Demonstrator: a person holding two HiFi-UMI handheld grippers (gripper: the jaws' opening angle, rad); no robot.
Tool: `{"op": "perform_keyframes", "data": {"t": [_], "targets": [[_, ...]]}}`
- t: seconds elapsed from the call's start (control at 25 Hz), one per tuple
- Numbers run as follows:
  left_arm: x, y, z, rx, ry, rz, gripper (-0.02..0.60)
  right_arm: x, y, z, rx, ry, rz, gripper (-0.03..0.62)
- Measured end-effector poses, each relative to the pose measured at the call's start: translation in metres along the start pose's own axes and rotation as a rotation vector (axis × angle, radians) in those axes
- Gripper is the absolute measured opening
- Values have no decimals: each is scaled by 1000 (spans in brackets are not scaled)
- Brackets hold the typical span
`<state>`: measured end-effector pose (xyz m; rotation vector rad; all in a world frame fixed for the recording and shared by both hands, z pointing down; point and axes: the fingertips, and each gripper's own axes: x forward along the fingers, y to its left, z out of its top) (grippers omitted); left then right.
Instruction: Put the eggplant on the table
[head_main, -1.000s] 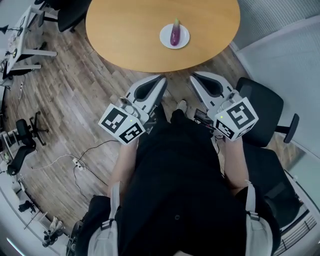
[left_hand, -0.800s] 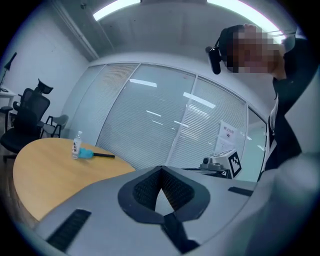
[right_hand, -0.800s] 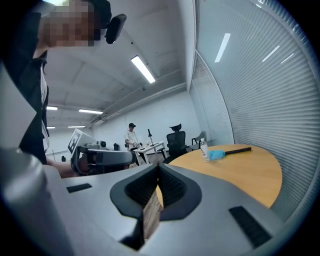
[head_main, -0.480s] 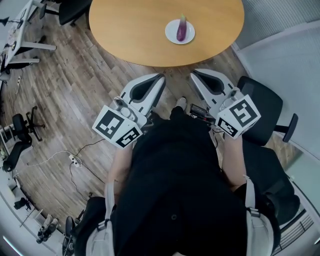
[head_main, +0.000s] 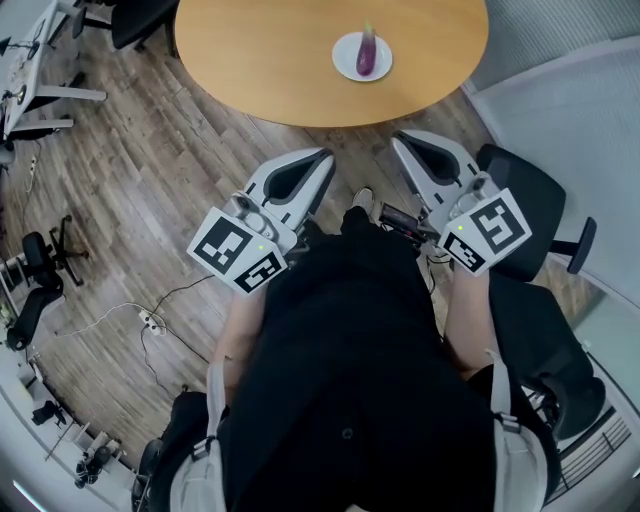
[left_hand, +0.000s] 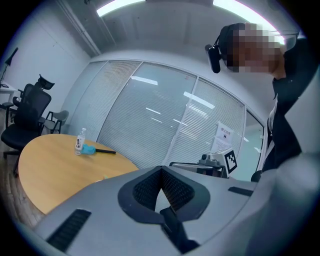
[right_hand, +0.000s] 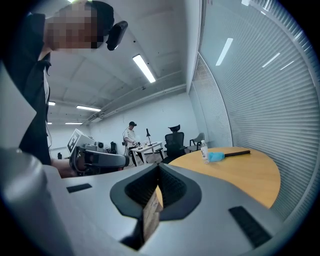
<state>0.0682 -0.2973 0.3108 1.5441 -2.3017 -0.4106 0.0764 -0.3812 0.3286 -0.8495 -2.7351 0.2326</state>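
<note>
A purple eggplant (head_main: 368, 52) lies on a small white plate (head_main: 350, 60) on the round wooden table (head_main: 270, 60), at its near right part. Both grippers hang over the floor in front of the person's body, well short of the table edge. The left gripper (head_main: 326, 154) points toward the table, shut with nothing in it, and its tips meet in the left gripper view (left_hand: 161, 168). The right gripper (head_main: 397, 138) is also shut and empty, tips touching in the right gripper view (right_hand: 159, 165). Neither gripper view shows the eggplant.
A black office chair (head_main: 525, 200) stands close at the right, with more chairs (head_main: 140, 20) beyond the table's left end. Cables (head_main: 150, 322) lie on the wooden floor. A water bottle (left_hand: 79, 141) and a blue-headed brush (left_hand: 91, 149) rest on the table's far side.
Both grippers have shifted slightly, the right one a little to the right. The plate with the eggplant now sits higher and further right in the head view. Both jaws stay shut.
</note>
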Motion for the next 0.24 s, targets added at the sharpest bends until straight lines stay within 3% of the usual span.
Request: {"op": "perform_keyframes", "data": {"t": [0.24], "targets": [[10, 0, -12, 9, 6, -10, 11, 1, -8, -8, -18, -2, 2, 15]]}}
